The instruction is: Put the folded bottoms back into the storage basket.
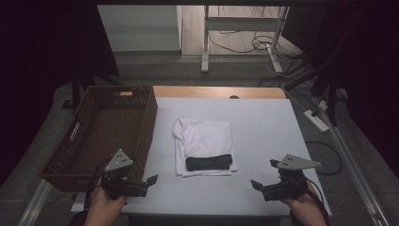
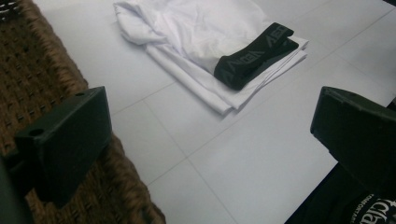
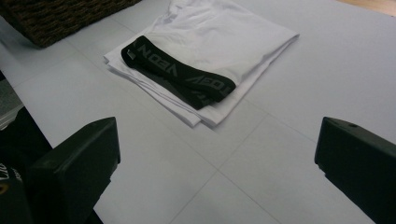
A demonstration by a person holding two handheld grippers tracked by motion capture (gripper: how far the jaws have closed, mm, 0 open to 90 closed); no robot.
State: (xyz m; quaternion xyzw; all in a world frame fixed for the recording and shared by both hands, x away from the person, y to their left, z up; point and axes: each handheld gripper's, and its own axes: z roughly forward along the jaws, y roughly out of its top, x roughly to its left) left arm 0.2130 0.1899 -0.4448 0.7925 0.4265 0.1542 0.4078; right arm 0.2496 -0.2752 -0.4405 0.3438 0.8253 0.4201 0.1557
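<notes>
Garment (image 1: 205, 143) lies folded mid-table in the high view, white with a black band, beside the basket (image 1: 82, 155); left gripper (image 1: 147, 182) and right gripper (image 1: 259, 186) hover near the front edge, untouching. Left gripper view: jaws wide apart, nothing held. Right gripper view: jaws likewise apart. Judging by this, nothing is grasped yet; the whole move remains.

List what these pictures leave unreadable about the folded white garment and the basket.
- Folded white garment: lower layers hidden under the top fold, every view.
- Black waistband lettering: too small in the high view.
- Wicker basket: cut off by the frame edge in both gripper views.
</notes>
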